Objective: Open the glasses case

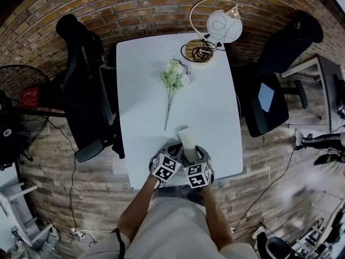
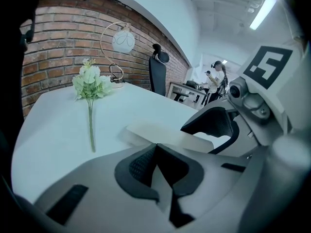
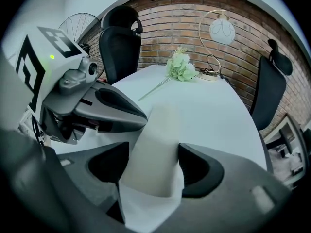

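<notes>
A pale cream glasses case sits at the near edge of the white table, between both grippers. My right gripper is shut on it, with the case rising out between its dark pads. My left gripper comes in from the left with its pads meeting at the tips. They meet right on the near edge of the case, seemingly pinching it. In the head view the left gripper and the right gripper stand side by side around the case. How far the case is opened is hidden.
A white artificial flower lies mid-table, and a gold arc lamp with a white globe stands at the far end. Black office chairs flank the table on the left and right. A fan stands far left.
</notes>
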The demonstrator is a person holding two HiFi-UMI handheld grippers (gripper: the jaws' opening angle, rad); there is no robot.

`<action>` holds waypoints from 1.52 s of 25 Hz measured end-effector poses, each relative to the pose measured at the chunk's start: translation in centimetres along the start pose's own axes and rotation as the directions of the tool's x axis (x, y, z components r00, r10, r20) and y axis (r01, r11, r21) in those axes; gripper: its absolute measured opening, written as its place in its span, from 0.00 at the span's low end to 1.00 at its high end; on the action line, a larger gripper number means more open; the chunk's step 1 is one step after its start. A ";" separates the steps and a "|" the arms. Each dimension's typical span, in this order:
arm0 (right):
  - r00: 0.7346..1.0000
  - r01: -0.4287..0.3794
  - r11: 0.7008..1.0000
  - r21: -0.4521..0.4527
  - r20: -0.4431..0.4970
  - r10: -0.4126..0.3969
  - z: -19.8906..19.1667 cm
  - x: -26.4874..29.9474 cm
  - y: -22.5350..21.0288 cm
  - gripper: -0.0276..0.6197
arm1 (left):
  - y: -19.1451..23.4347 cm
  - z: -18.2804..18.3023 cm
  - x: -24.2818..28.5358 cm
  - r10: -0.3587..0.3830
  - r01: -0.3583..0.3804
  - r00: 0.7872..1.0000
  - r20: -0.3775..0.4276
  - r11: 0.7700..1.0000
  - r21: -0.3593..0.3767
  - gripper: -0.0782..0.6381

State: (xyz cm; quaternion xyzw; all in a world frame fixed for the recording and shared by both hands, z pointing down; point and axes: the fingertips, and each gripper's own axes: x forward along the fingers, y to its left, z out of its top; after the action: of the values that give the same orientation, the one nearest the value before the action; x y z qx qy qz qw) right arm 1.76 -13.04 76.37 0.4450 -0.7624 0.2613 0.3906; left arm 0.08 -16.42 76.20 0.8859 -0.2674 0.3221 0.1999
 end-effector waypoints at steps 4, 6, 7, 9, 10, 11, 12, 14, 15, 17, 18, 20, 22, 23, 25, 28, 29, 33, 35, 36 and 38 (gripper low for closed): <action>1.000 -0.019 0.999 0.027 0.019 0.019 0.2 -0.2 -0.3 0.50 | 0.2 -0.4 0.2 0.003 -0.003 1.000 -0.022 1.000 0.008 0.12; 0.999 -0.031 0.999 0.032 0.021 0.030 0.3 -0.3 -0.3 0.50 | 0.2 -0.5 0.2 0.004 -0.003 1.000 -0.025 1.000 0.012 0.12; 0.999 -0.029 0.999 0.027 0.019 0.028 0.3 -0.3 -0.3 0.50 | 0.1 -0.5 0.2 0.004 -0.003 1.000 -0.025 1.000 0.013 0.11; 1.000 -0.014 1.000 -0.002 0.003 0.014 0.2 -0.2 -0.1 0.50 | 0.2 -0.4 0.3 0.003 -0.003 1.000 -0.025 1.000 0.014 0.11; 1.000 -0.003 1.000 -0.027 -0.013 0.003 0.1 -0.1 0.1 0.51 | 0.2 -0.3 0.3 0.002 -0.001 1.000 -0.025 1.000 0.013 0.12; 0.999 0.009 0.998 -0.054 -0.033 -0.010 -0.1 0.1 0.3 0.53 | 0.2 -0.3 0.3 -0.002 0.002 1.000 -0.026 1.000 0.010 0.11; 0.998 0.023 0.997 -0.076 -0.051 -0.027 -0.3 0.3 0.4 0.54 | 0.2 -0.3 0.3 -0.006 0.006 1.000 -0.028 1.000 0.007 0.12; 0.995 0.053 0.994 -0.093 -0.079 -0.060 -0.7 0.7 0.5 0.56 | 0.1 -0.3 0.3 -0.014 0.014 0.999 -0.031 1.000 0.004 0.12; 0.993 0.065 0.994 -0.092 -0.090 -0.073 -0.8 0.8 0.4 0.58 | 0.1 -0.3 0.3 -0.016 0.016 0.999 -0.033 1.000 0.004 0.12; 0.991 0.082 0.994 -0.076 -0.102 -0.090 -0.8 0.8 0.2 0.58 | 0.1 -0.3 0.4 -0.016 0.016 0.999 -0.039 1.000 0.009 0.12; 0.991 0.086 0.994 -0.061 -0.101 -0.092 -0.7 0.8 0.0 0.57 | 0.1 -0.3 0.4 -0.016 0.016 0.999 -0.044 1.000 0.015 0.12; 0.993 0.075 0.997 -0.031 -0.093 -0.078 -0.6 0.7 -0.2 0.54 | 0.1 -0.4 0.4 -0.016 0.017 0.999 -0.048 1.000 0.021 0.11; 0.995 0.054 0.998 -0.013 -0.083 -0.055 -0.5 0.6 -0.2 0.54 | 0.1 -0.4 0.4 -0.016 0.017 0.999 -0.047 1.000 0.018 0.12; 0.996 0.042 0.999 -0.002 -0.075 -0.042 -0.5 0.5 -0.2 0.54 | 0.1 -0.5 0.4 -0.014 0.015 0.999 -0.048 1.000 0.018 0.12; 0.999 0.013 0.999 0.037 -0.050 -0.011 -0.3 0.4 -0.4 0.53 | 0.3 -0.6 0.6 -0.002 0.004 0.998 -0.058 0.999 0.032 0.11; 0.998 -0.050 0.995 0.087 -0.027 0.053 0.0 0.3 -0.6 0.53 | 0.5 -0.7 0.8 0.009 -0.006 0.998 -0.067 0.999 0.050 0.12; 0.997 -0.065 0.993 0.098 -0.023 0.068 0.0 0.2 -0.6 0.53 | 0.5 -0.7 0.8 0.010 -0.007 0.998 -0.066 0.999 0.047 0.12; 0.995 -0.098 0.986 0.132 -0.002 0.099 0.0 -0.4 -0.9 0.53 | 0.3 -0.7 0.9 0.014 -0.011 0.998 -0.064 0.999 0.040 0.12; 0.993 -0.119 0.984 0.135 0.005 0.119 0.0 -0.5 -1.0 0.53 | 0.3 -0.7 0.9 0.017 -0.015 0.998 -0.064 0.999 0.034 0.12; 0.992 -0.127 0.983 0.132 0.007 0.128 0.1 -0.5 -0.9 0.53 | 0.3 -0.7 0.9 0.019 -0.018 0.998 -0.064 0.999 0.029 0.11; 0.992 -0.130 0.985 0.116 0.004 0.130 0.1 -0.5 -0.8 0.54 | 0.3 -0.7 0.8 0.024 -0.023 0.998 -0.063 1.000 0.018 0.12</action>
State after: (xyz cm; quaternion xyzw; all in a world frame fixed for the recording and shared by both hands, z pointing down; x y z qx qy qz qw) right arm 2.55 -13.21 75.89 0.4158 -0.7726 0.3308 0.3477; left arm 0.08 -16.59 77.28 0.8737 -0.2688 0.3545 0.1968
